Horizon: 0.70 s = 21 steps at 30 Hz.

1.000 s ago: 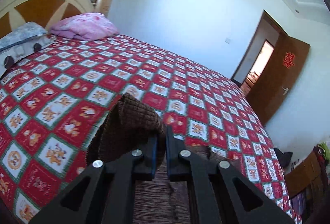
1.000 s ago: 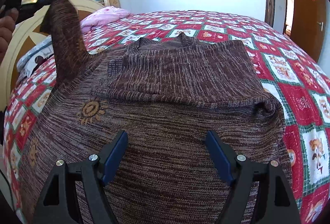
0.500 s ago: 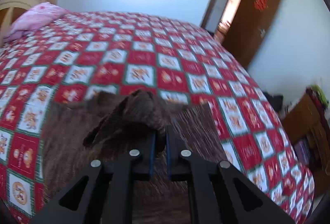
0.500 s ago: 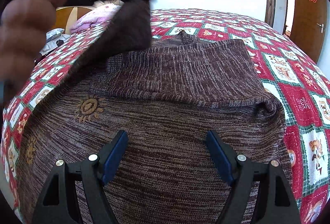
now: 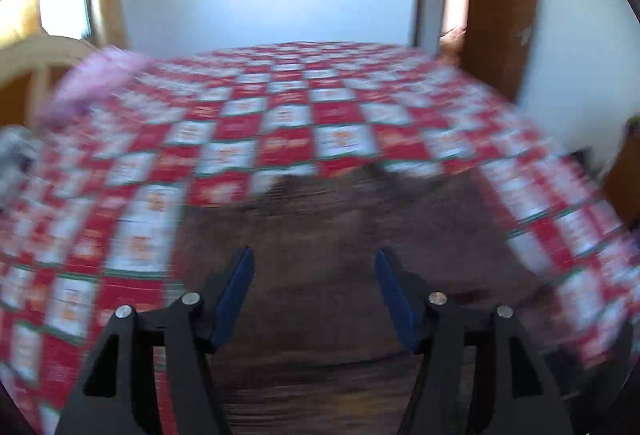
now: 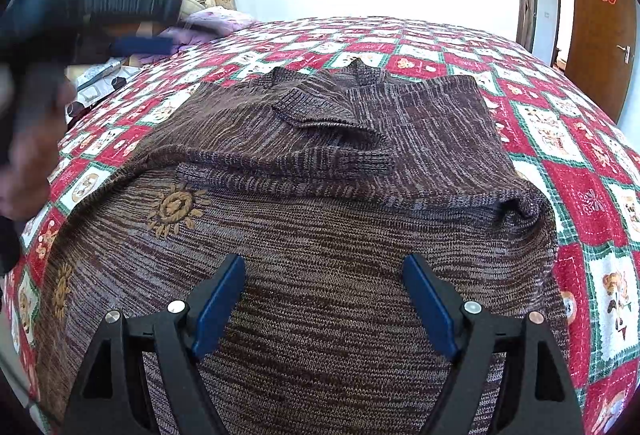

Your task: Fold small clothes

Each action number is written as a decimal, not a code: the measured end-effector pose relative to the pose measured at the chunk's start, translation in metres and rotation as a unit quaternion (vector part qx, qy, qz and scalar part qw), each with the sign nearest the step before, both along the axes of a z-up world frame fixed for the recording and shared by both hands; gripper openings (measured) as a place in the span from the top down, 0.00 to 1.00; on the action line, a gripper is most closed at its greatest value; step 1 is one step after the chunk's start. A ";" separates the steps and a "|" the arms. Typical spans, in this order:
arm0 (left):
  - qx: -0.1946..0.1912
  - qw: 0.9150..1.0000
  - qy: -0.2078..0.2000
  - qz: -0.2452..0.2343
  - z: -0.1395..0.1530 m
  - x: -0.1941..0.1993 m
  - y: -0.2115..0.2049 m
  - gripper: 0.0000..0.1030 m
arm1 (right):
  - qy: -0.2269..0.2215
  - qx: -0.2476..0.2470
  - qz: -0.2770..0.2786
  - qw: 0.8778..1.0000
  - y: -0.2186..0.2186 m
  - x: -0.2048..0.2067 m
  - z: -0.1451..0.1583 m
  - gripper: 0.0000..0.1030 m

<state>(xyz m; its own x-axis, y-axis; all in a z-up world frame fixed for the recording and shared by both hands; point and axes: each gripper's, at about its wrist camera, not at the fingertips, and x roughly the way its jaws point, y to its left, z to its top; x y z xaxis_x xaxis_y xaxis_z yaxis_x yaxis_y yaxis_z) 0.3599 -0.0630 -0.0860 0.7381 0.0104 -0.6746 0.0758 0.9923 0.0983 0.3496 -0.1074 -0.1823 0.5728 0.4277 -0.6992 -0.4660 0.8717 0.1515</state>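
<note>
A brown knitted sweater (image 6: pixel 320 227) with orange sun motifs lies flat on the red-and-white patterned bedspread (image 6: pixel 580 195). Both sleeves are folded in across its upper body; the left sleeve's cuff (image 6: pixel 316 111) rests near the collar. My right gripper (image 6: pixel 324 299) hovers open above the sweater's lower body, nothing between its jaws. In the blurred left wrist view my left gripper (image 5: pixel 314 291) is opening over the sweater (image 5: pixel 340 235), with nothing between its blue pads (image 5: pixel 236 295). The left gripper (image 6: pixel 140 45) also shows blurred at the upper left of the right wrist view, held by a hand (image 6: pixel 28 155).
A pink pillow (image 6: pixel 216 23) and a grey patterned one (image 6: pixel 96 87) lie by the wooden headboard (image 5: pixel 24 67) under a window. A brown door (image 6: pixel 600 19) stands open at the far right. White walls surround the bed.
My left gripper carried the sleeve over the sweater's body, opened and let it go; the sleeve now lies folded across the chest. The right gripper has kept still.
</note>
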 end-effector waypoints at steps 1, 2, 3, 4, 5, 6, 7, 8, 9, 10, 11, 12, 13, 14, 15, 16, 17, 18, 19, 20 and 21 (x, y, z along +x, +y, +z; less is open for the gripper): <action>0.055 0.998 0.000 0.026 -0.015 0.001 0.009 0.36 | -0.001 0.002 0.000 1.000 0.000 -0.001 0.001 0.20; 0.089 0.995 0.004 0.043 -0.028 0.002 0.017 0.36 | -0.001 0.006 0.000 1.000 -0.002 -0.001 0.001 0.20; 0.101 0.993 0.007 0.053 -0.036 0.003 0.024 0.36 | 0.000 0.010 0.001 1.000 -0.003 -0.001 0.001 0.20; 0.098 0.993 0.016 0.062 -0.047 0.004 0.033 0.36 | 0.000 0.012 0.001 1.000 -0.003 -0.001 0.001 0.20; 0.083 0.994 0.033 0.069 -0.057 0.006 0.043 0.36 | 0.001 0.015 0.000 1.000 -0.004 0.000 0.001 0.20; 0.065 0.994 0.049 0.072 -0.065 0.007 0.049 0.36 | 0.000 0.016 0.000 1.000 -0.003 -0.001 0.001 0.20; 0.040 0.995 0.065 0.071 -0.073 0.007 0.055 0.36 | -0.002 0.019 0.000 1.000 -0.004 -0.001 0.001 0.20; 0.028 0.995 0.059 0.071 -0.075 0.004 0.057 0.36 | -0.002 0.023 0.000 1.000 -0.005 -0.001 0.001 0.20; 0.023 0.996 0.048 0.067 -0.073 0.000 0.057 0.35 | -0.004 0.030 -0.001 1.000 -0.008 -0.002 0.002 0.20; 0.023 0.997 0.047 0.060 -0.073 -0.002 0.054 0.35 | -0.007 0.038 -0.007 0.999 -0.012 -0.003 0.005 0.20; 0.021 0.997 0.045 0.053 -0.072 -0.004 0.051 0.35 | -0.012 0.051 -0.019 0.998 -0.018 -0.003 0.009 0.20; 0.015 0.998 0.044 0.049 -0.073 -0.005 0.051 0.31 | -0.014 0.060 -0.031 0.998 -0.023 -0.004 0.014 0.20; 0.004 0.998 0.044 0.043 -0.074 -0.008 0.052 0.30 | -0.015 0.079 -0.047 0.996 -0.030 -0.003 0.022 0.20; -0.006 0.998 0.045 0.042 -0.075 -0.008 0.054 0.30 | -0.018 0.095 -0.051 0.994 -0.033 -0.002 0.030 0.20; -0.021 0.998 0.046 0.040 -0.076 -0.009 0.057 0.30 | -0.025 0.101 -0.055 0.993 -0.033 0.001 0.040 0.20; -0.038 0.997 0.048 0.038 -0.076 -0.010 0.063 0.30 | -0.035 0.090 -0.061 0.993 -0.029 0.005 0.051 0.20; -0.053 0.997 0.050 0.039 -0.077 -0.011 0.066 0.30 | -0.041 0.071 -0.063 0.995 -0.022 0.012 0.058 0.20; -0.062 0.996 0.050 0.040 -0.078 -0.011 0.071 0.29 | -0.043 0.049 -0.060 0.996 -0.010 0.024 0.064 0.20; -0.067 0.996 0.047 0.040 -0.079 -0.012 0.074 0.28 | -0.043 0.039 -0.055 0.997 -0.002 0.033 0.066 0.21; -0.070 0.996 0.045 0.039 -0.079 -0.013 0.075 0.27 | -0.039 0.017 -0.047 0.998 0.011 0.046 0.066 0.21; -0.072 0.996 0.044 0.040 -0.080 -0.013 0.076 0.27 | -0.031 -0.005 -0.041 0.999 0.025 0.058 0.062 0.21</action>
